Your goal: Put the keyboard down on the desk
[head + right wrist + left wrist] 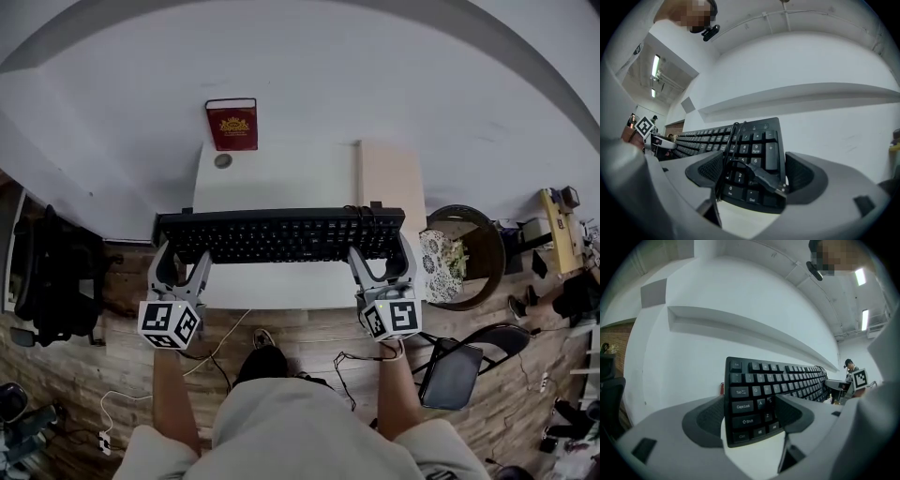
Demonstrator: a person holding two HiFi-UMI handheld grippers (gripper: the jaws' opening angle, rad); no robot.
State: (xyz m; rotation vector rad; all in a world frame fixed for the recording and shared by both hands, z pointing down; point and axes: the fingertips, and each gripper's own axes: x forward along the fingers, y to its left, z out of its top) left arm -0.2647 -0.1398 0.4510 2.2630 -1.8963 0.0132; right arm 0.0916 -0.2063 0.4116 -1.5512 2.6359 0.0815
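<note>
Keyboard [281, 234], centre frame, we find clamped by left gripper [183, 258] and right gripper [381, 251]; its loose cable [758, 171] may snag underneath.

My desk [281, 183] was white, with a pale wooden panel [389, 187] forming its side ahead of my right tool [381, 251]. A small round grey cap [222, 161] sat well ahead of my left tool [181, 255].

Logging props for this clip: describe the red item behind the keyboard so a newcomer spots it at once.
Start at the white desk. At its far left corner, beyond the black keyboard, sits a dark red book. Its gold emblem sets it apart from the grey round cap beside it.
</note>
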